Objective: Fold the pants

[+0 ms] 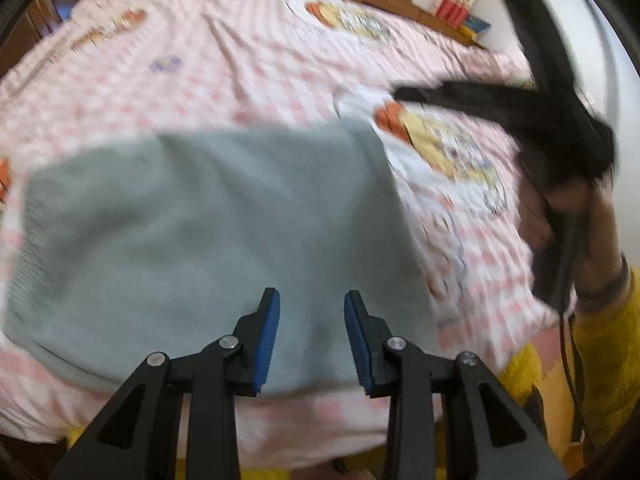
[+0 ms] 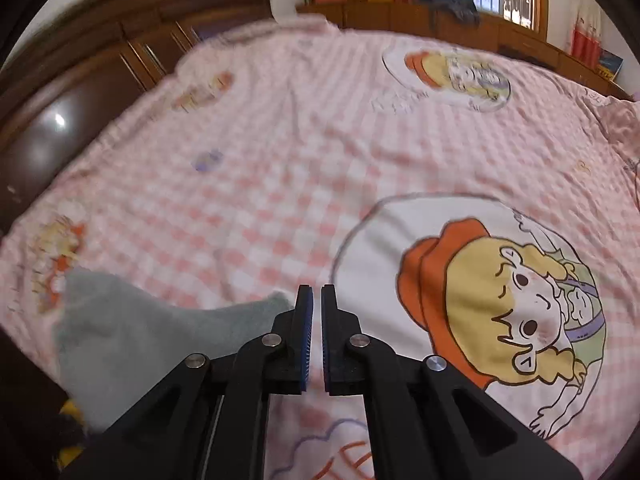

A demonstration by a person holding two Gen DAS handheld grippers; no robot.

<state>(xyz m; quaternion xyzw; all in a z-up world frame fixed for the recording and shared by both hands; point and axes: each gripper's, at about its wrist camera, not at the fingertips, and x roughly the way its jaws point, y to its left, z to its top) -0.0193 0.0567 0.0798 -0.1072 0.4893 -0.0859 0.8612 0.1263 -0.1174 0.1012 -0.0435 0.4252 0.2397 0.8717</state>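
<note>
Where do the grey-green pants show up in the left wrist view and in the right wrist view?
Left wrist view: the grey-green pants fill the centre and left, lying just beyond the open left claw.
Right wrist view: they sit in the lower left corner, left of the right claw.
Shared landmark: the orange-hatted cartoon girl print on the pink checked bedsheet.

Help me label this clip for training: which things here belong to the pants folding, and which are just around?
Part of the job:
grey pants, lying flat on the bed
left gripper, open above the pants
right gripper, shut, holding nothing

Just around:
pink checked bedspread
dark wooden headboard
dark garment on the far ledge
</note>
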